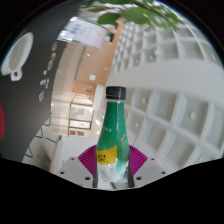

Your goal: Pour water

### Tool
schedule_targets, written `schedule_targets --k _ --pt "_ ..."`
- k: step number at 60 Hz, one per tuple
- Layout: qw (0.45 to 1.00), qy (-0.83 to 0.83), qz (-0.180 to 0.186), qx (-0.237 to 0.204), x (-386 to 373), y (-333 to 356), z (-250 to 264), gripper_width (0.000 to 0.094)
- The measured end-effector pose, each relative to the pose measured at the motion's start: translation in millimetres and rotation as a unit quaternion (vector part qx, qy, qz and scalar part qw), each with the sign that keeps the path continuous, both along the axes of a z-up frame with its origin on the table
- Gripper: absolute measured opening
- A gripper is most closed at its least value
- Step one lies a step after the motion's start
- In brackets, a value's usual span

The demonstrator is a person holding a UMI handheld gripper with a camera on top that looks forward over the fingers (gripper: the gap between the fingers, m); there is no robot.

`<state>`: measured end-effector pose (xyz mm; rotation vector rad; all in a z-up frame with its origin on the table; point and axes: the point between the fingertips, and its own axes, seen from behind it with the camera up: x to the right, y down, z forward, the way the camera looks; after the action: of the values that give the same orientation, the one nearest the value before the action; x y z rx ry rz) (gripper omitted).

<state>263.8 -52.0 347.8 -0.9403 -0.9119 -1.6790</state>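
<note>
The gripper [112, 163] clamps a green bottle [113, 140] (black cap on), its base hidden between the pads [88, 158]

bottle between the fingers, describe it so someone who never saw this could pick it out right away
Start at the white grid-like shelving that fills the background, then drop to the gripper in front of it. Clamped upright between its pink-padded fingers is the bottle: clear green plastic, black cap, yellow-marked label, the only bottle in view.

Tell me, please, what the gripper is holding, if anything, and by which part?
A green bottle with a black cap, gripped low on its body: both fingers press on its lower part. It appears lifted off any surface.
</note>
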Motion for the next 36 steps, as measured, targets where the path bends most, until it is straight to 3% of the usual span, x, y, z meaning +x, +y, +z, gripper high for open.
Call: schedule_targets --k 13,20,29,36 --pt "0.948 -0.294 0.055 -0.11 -96 32 -91 0.0404" --pt "0.93 -0.332 0.052 -0.152 -106 43 -125 0.0404" --pt "0.949 -0.282 0.059 -0.125 -104 32 -100 0.0406" --pt "0.971 -0.198 0.098 -0.088 -115 20 -56 0.0404"
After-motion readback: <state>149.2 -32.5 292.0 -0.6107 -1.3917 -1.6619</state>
